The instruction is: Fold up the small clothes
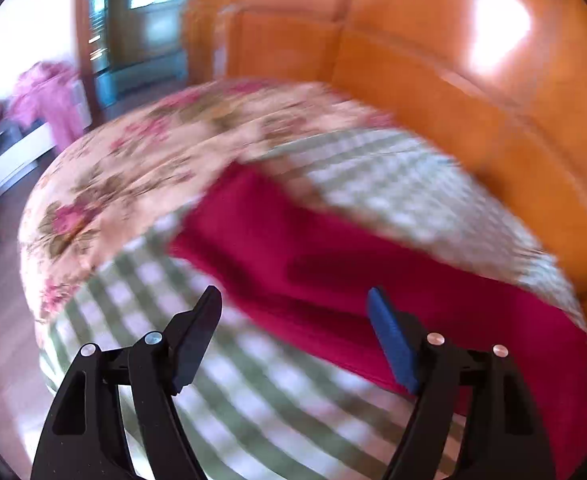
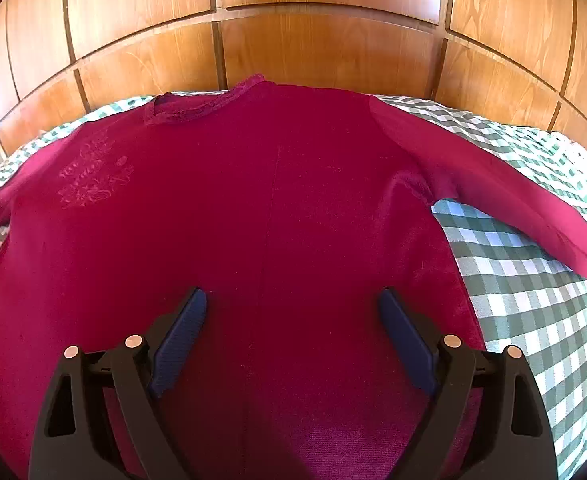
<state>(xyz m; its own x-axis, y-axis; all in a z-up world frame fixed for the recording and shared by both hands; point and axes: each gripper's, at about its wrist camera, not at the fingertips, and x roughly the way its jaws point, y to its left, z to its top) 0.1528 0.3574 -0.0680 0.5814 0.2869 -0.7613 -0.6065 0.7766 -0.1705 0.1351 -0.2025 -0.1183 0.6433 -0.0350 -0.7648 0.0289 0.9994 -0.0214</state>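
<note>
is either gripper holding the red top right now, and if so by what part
Nothing is held. The left gripper and the right gripper are both open above the red top, which lies spread flat on the checked sheet.

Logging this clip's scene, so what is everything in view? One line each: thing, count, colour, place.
top: one, crimson, long-sleeved, spread flat on the bed
checked sheet: one, green and white, under the top
floral cover: one, cream with pink flowers, bed's far end in the left view
wood panels: several, orange-brown, behind the bed
pink cloth: one, far left, blurred
left tool: one, black, open, above the sheet
right tool: one, black, blue pads, open, over the top
</note>
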